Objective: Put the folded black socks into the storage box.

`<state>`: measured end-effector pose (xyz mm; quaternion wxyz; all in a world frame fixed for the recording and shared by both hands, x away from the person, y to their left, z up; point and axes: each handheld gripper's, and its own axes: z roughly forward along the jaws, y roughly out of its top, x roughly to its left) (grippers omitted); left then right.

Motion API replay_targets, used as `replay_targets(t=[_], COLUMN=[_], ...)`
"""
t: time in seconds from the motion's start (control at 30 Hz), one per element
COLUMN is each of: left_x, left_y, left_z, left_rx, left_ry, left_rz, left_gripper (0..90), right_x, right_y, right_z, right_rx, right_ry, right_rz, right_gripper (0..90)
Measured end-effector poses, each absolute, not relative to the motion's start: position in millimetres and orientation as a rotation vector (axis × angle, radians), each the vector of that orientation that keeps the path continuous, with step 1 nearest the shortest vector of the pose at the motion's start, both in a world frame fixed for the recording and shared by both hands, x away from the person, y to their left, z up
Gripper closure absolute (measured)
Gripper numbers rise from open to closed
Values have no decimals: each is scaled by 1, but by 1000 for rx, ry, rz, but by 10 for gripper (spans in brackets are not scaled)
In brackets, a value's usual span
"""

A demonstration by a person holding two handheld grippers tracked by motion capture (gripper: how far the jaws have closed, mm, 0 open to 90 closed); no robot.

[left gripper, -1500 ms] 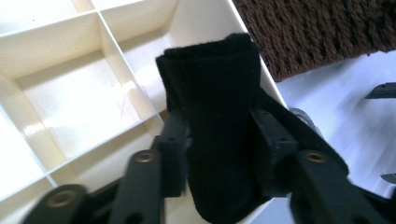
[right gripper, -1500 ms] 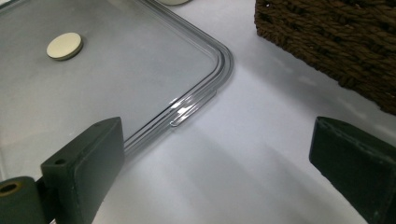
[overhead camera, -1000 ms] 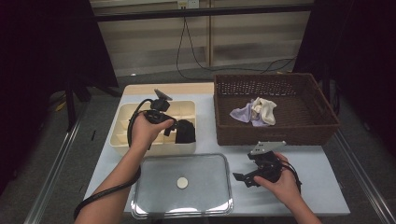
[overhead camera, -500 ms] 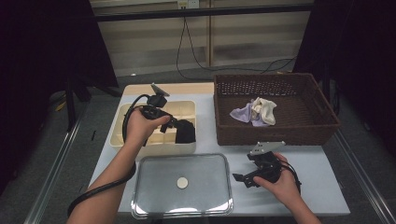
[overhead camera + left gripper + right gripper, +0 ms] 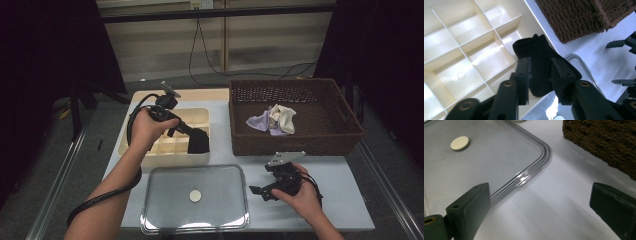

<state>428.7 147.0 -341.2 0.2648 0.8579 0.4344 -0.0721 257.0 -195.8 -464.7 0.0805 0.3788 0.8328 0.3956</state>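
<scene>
Sock: black, soft knit, folded; hangs over the tray's near-right compartment.
Left gripper: jaws just closed, pinching the sock; lifted since earlier.
Tray: cream plastic, gridded; partly hidden by the hand.
Lid: clear, rounded rectangle, on the tabletop.
Right gripper: jaws wide, empty, unmoved.
Basket: brown wicker.

- The right gripper has its two black jaws spread wide over the bare white tabletop.
- The clear rectangular plastic lid with a round cream knob lies left.
- The dark brown woven wicker basket stands far right.
</scene>
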Motion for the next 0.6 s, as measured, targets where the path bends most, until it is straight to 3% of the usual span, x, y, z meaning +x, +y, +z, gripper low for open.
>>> replay_targets(t=[0.33, 0.6], left_x=[432, 434], left_y=[149, 147], left_z=[-337, -344], left_rx=[2325, 2331], left_ry=[1189, 1189], left_rz=[-221, -221], left_gripper=[895, 900], right_x=[257, 257], right_y=[-196, -195], right_z=[-465, -464], right_rx=[1127, 1128], right_ry=[2490, 2491], right_rz=[1187, 1185], right_gripper=[36, 36])
